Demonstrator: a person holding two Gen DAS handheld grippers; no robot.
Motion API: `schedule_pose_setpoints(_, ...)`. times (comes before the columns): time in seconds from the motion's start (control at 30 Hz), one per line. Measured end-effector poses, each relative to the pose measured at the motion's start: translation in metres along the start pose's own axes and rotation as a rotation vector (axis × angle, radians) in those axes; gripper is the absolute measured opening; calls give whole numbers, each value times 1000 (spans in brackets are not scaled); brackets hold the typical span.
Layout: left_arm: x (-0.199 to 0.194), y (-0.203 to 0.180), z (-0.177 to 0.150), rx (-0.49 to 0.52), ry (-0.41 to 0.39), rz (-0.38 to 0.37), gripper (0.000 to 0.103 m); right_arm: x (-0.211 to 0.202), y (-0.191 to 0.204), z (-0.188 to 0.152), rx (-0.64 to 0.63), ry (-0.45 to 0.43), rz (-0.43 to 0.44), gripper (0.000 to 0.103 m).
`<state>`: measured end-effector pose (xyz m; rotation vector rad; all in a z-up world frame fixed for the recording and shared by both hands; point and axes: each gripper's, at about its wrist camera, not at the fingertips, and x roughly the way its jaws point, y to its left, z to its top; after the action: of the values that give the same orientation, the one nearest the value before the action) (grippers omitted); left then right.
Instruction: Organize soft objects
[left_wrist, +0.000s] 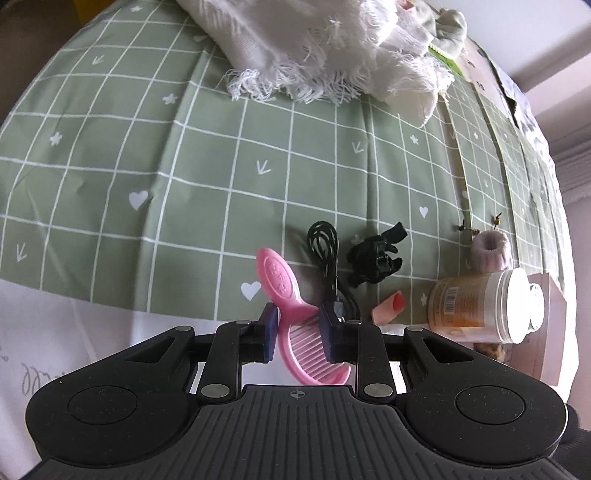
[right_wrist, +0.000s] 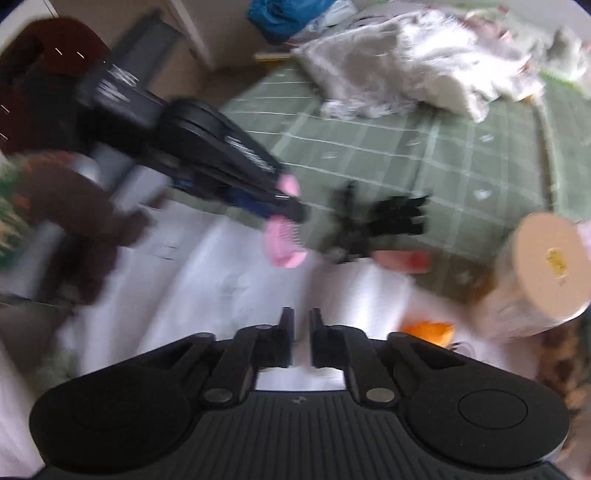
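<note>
My left gripper (left_wrist: 300, 328) is shut on a pink comb (left_wrist: 291, 295), its pads at the comb's neck, just above the green checked cloth (left_wrist: 147, 166). A white fringed cloth (left_wrist: 314, 55) lies bunched at the far side. In the blurred right wrist view, my right gripper (right_wrist: 301, 325) is nearly closed and empty above the white sheet (right_wrist: 221, 288). The left gripper (right_wrist: 288, 206) with the comb (right_wrist: 284, 254) shows ahead of it, and the white cloth (right_wrist: 406, 66) beyond.
A black cable (left_wrist: 327, 251), a black clip (left_wrist: 375, 258), a pink stub (left_wrist: 389, 306), a mauve scrunchie (left_wrist: 491, 251) and a tipped jar (left_wrist: 487, 306) lie to the right of the comb. A pale box (left_wrist: 550, 325) stands at the right edge.
</note>
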<state>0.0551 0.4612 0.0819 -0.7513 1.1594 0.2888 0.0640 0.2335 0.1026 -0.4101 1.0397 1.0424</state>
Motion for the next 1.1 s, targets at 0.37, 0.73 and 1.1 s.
schedule_pose_setpoints(0.37, 10, -3, -13, 101, 83, 53, 28, 62, -13, 1, 79, 104, -114, 52)
schedule_pose_setpoints(0.73, -89, -48, 21, 44, -228, -92, 28, -82, -6, 42, 33, -236, -100, 5)
schedule_pose_setpoints(1.1, -60, -306, -23, 381, -185, -499, 28, -288, -133, -15, 27, -463, -520, 5)
